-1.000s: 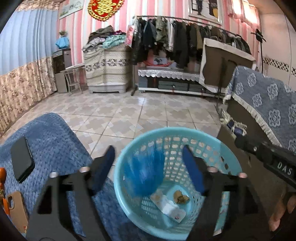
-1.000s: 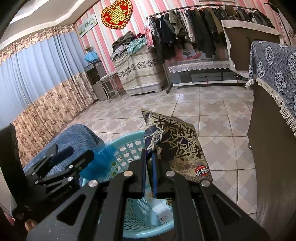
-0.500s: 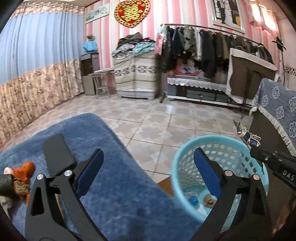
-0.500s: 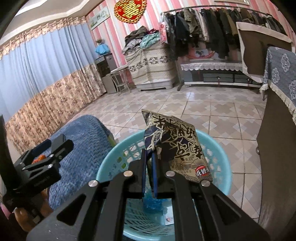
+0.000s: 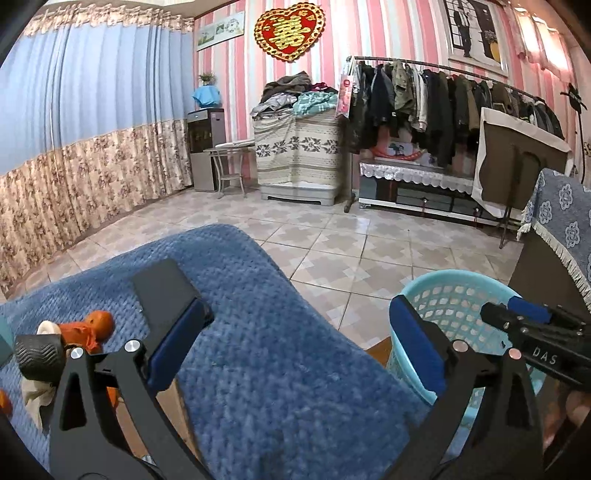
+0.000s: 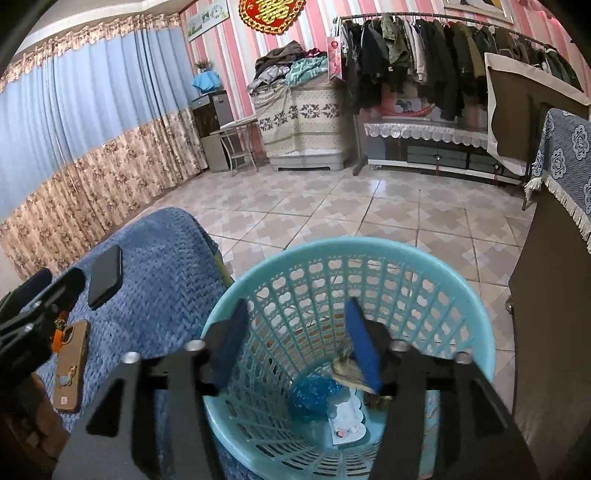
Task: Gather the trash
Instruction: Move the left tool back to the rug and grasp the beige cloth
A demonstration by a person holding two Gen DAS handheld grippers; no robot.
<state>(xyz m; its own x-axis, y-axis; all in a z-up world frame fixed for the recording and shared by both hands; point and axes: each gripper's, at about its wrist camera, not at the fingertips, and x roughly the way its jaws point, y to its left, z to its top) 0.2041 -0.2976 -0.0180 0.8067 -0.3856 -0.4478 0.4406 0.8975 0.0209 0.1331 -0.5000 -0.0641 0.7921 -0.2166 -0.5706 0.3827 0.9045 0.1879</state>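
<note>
Now crumpled snack bag [image 6: 347,371] lies in basket [image 6: 369,251].

Pink-striped walls [image 5: 236,110] carried a red heart ornament [image 5: 290,31], and blue curtains [image 5: 92,110] with floral hems covered the left side. A clothes rack [image 5: 436,99] stood over a low cabinet [image 5: 413,184] beside a draped pile of laundry [image 5: 299,147]. The floor [image 5: 351,251] was patterned tile.
</note>
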